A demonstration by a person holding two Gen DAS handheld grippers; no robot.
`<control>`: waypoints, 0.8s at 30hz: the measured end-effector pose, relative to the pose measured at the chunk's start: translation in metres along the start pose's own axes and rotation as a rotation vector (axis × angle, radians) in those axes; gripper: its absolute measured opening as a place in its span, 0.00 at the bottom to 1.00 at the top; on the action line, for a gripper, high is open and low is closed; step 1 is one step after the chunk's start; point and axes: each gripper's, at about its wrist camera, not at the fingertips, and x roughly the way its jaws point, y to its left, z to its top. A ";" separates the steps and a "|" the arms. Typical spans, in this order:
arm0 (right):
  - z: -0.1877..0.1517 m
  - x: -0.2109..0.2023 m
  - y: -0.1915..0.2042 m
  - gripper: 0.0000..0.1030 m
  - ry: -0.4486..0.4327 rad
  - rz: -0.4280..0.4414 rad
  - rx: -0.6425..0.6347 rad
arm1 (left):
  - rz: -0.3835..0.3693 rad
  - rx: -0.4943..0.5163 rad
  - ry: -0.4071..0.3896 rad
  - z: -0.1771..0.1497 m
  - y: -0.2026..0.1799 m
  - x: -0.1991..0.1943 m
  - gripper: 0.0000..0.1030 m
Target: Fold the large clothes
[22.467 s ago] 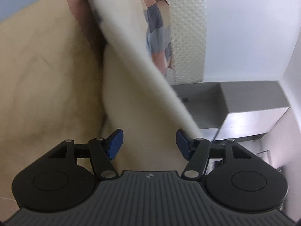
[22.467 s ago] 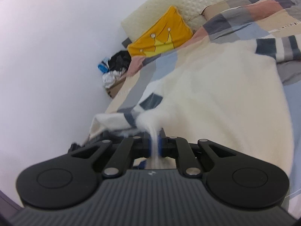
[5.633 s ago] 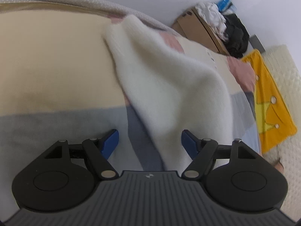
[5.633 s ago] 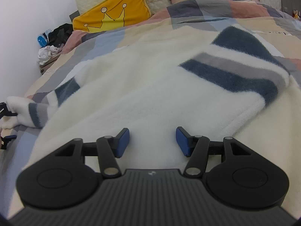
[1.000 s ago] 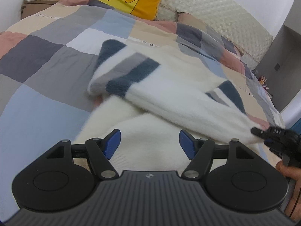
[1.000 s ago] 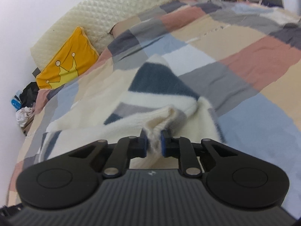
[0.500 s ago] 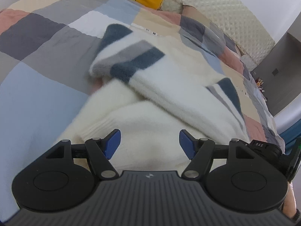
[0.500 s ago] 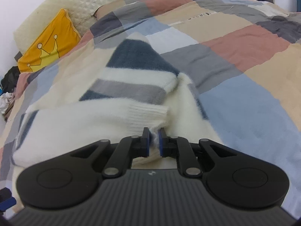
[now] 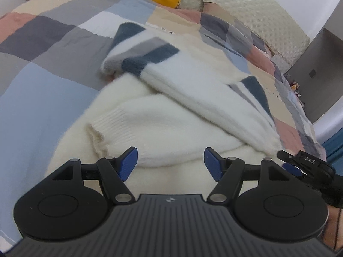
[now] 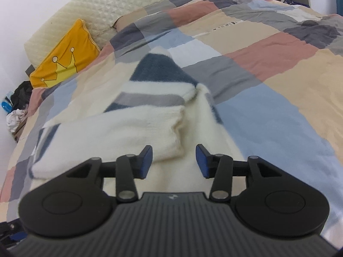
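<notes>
Cream sweater [image 9: 171, 115] lies on the patchwork duvet [image 9: 38, 81], both striped sleeves crossed over the body so it narrows for the next fold. Left gripper [image 9: 170, 162] hovers wide apart and empty over the near hem at 6 o'clock, cuff [image 9: 107, 132] at its 10, likely lining up a grab. Right gripper [image 10: 174, 160] has just been opening, letting the sleeve end [image 10: 163, 141] it laid down rest loose between unpressing pads; yellow cushion [image 10: 62, 64] sits at 10 o'clock.
</notes>
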 end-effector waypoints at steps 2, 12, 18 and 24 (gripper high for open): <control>-0.004 -0.007 -0.003 0.46 0.003 -0.005 0.010 | 0.013 0.023 0.011 0.000 -0.002 0.002 0.71; -0.007 -0.042 -0.006 0.47 0.078 0.030 0.024 | 0.029 -0.009 0.047 0.011 0.018 -0.020 0.71; 0.013 -0.064 -0.013 0.48 0.269 0.214 0.055 | 0.016 -0.068 0.100 0.037 0.056 -0.053 0.71; 0.017 -0.080 -0.030 0.49 0.340 0.255 0.118 | 0.003 -0.133 0.178 0.053 0.088 -0.069 0.71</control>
